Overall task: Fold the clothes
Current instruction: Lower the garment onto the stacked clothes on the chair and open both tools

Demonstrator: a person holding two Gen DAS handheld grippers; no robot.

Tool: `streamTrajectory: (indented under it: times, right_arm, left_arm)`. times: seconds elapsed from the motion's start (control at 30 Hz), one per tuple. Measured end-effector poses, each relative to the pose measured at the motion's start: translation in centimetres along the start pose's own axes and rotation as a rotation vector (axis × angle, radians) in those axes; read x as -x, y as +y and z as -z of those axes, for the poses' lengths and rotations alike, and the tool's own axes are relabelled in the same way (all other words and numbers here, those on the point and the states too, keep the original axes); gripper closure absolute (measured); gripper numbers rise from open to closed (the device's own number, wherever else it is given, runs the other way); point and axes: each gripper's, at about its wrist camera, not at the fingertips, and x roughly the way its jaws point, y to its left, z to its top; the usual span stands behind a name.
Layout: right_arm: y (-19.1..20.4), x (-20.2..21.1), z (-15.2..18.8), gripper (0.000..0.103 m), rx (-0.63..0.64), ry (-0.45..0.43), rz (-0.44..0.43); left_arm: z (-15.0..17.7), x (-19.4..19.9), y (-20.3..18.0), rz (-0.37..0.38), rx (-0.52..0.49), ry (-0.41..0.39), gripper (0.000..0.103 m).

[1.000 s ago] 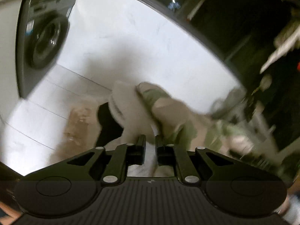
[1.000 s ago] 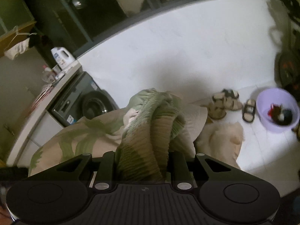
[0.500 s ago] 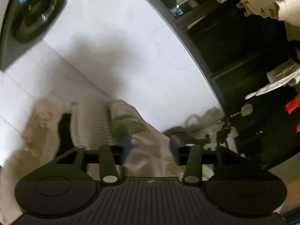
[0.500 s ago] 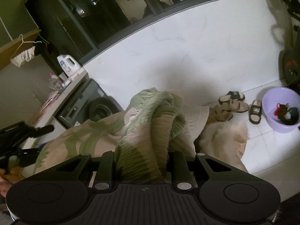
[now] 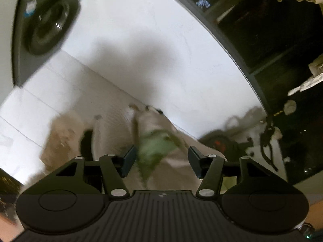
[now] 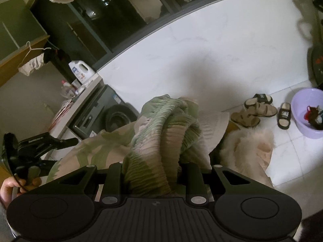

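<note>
A pleated green and beige garment point(image 6: 165, 131) hangs bunched in front of my right gripper point(image 6: 153, 167). The right gripper is shut on that thick bunch, and its jaws are opening slightly while the pads still press the cloth. In the left wrist view the same garment point(image 5: 155, 141) is blurred. It lies between the wide-apart fingers of my left gripper point(image 5: 161, 161), and the pads do not press it as the jaws are closing. The left gripper point(image 6: 40, 141), held by a hand point(image 6: 8, 185), also shows at the left edge of the right wrist view, beside the garment's spread part.
A dark washing machine point(image 6: 109, 113) stands at the left under a counter with a detergent bottle point(image 6: 80, 70). On the white tiled floor lie sandals point(image 6: 256, 109), a lilac basin point(image 6: 306, 113) and a fluffy cream item point(image 6: 248, 147). Clothes hang overhead.
The left gripper went from shut to wide apart and swung sideways, and cloth now lies between its fingers. It has come into the right wrist view. The right gripper keeps its hold.
</note>
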Motion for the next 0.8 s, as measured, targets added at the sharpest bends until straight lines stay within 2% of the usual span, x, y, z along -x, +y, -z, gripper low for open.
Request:
streamTrajectory:
  times: [0.03,0.1,0.17,0.2,0.27,0.33,0.4,0.43,0.5,0.53,0.67,0.73,0.8]
  right_arm:
    - [0.0,0.0,-0.1,0.078,0.000,0.000,0.000]
    - [0.0,0.0,-0.1,0.078,-0.004,0.000,-0.001]
    - [0.1,0.1,-0.1,0.079,0.005,-0.010,-0.004]
    - [0.1,0.2,-0.1,0.079,0.011,-0.016,-0.004]
    - [0.1,0.0,-0.1,0.079,0.020,-0.027,0.002]
    - [0.1,0.0,-0.3,0.076,0.018,-0.039,0.005]
    - [0.4,0.3,-0.4,0.069,0.032,-0.062,0.021]
    - [0.8,0.8,-0.5,0.067,0.054,-0.084,0.045]
    - [1.6,1.7,-0.6,0.043,0.098,-0.129,0.092]
    - [2.1,2.4,-0.6,0.039,0.126,-0.161,0.121]
    - [4.7,5.4,0.4,0.036,0.290,-0.263,0.166]
    - [6.4,6.5,1.5,0.036,0.408,-0.286,0.168]
    - [7.4,6.6,2.7,0.036,0.486,-0.257,0.158]
  left_arm:
    - [0.3,0.0,-0.1,-0.001,-0.013,-0.021,0.092]
    - [1.3,0.8,-1.0,-0.014,-0.059,-0.115,0.095]
    - [2.1,2.6,-2.6,0.004,-0.163,-0.243,0.095]
    - [2.2,3.0,-3.2,-0.004,-0.205,-0.271,0.095]
    - [2.0,2.8,-3.5,-0.066,-0.232,-0.252,0.095]
    - [1.9,1.6,-2.3,-0.161,-0.200,-0.193,0.094]
    - [2.1,1.4,-1.3,-0.225,-0.186,-0.154,0.077]
    - [2.3,2.0,-1.1,-0.229,-0.180,-0.162,0.069]
    - [2.7,3.6,-1.2,-0.232,-0.183,-0.183,0.067]
    - [3.0,4.4,-1.9,-0.228,-0.214,-0.197,0.067]
    - [6.1,7.8,-5.8,-0.191,-0.458,-0.195,0.066]
    - [8.0,8.5,-7.4,-0.154,-0.573,-0.164,0.060]
    - [9.4,8.3,-7.9,-0.102,-0.617,-0.108,0.057]
